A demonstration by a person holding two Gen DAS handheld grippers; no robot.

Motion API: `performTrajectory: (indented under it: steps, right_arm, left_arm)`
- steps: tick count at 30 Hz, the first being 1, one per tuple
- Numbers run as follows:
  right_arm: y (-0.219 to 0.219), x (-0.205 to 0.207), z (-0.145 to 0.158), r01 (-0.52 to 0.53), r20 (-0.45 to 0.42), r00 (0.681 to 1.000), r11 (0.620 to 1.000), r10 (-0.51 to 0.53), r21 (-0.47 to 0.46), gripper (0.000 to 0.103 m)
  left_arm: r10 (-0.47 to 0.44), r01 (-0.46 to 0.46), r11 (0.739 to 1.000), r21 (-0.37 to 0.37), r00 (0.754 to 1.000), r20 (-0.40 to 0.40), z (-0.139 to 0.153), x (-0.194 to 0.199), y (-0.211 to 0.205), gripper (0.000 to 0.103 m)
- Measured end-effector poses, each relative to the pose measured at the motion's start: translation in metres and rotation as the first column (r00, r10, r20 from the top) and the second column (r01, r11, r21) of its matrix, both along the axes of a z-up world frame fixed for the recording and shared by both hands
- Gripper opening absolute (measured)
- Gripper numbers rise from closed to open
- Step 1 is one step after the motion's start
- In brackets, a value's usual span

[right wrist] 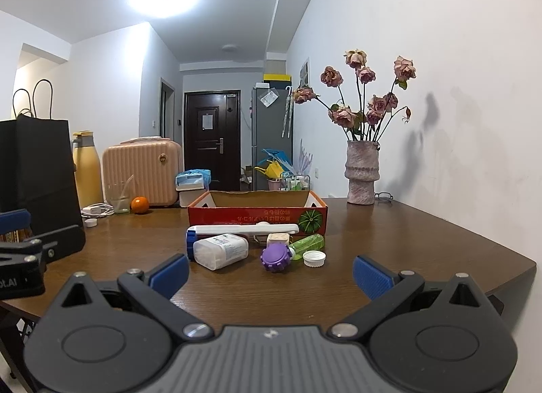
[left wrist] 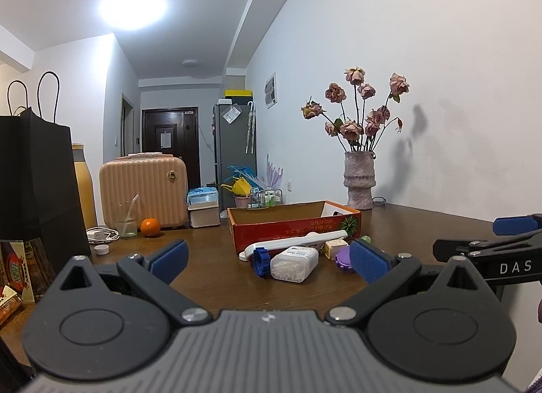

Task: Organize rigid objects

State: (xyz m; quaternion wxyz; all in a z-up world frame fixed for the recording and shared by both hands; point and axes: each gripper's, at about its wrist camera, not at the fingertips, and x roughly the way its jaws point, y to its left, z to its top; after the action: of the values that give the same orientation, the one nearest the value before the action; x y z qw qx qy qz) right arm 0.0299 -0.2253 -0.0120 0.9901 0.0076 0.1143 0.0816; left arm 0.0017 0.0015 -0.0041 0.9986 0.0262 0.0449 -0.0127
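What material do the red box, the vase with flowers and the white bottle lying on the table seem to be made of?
Red box: probably cardboard, its brown matte inside and folded flaps showing, with glossy print outside. Vase: likely ceramic or stone, with a rough, mottled, dull pinkish-grey surface. White bottle: apparently translucent plastic with a paper label; small white pieces show through the wall.

A brown wooden table point(right wrist: 406, 240) carries a red cardboard box point(right wrist: 257, 215), vase point(right wrist: 361, 172), orange point(right wrist: 140, 205) and suitcase point(right wrist: 142, 172).
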Motion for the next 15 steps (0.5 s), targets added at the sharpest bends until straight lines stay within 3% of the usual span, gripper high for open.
performTrajectory:
  steps: [15]
  right_arm:
    - [-0.0027, -0.0003, -0.0005, 0.004, -0.011, 1.0, 1.0, -0.004, 0.009, 0.103]
  left_arm:
    - [-0.007, 0.007, 1.0, 0.007, 1.0, 0.005, -0.0007, -0.0009, -0.0014, 0.103]
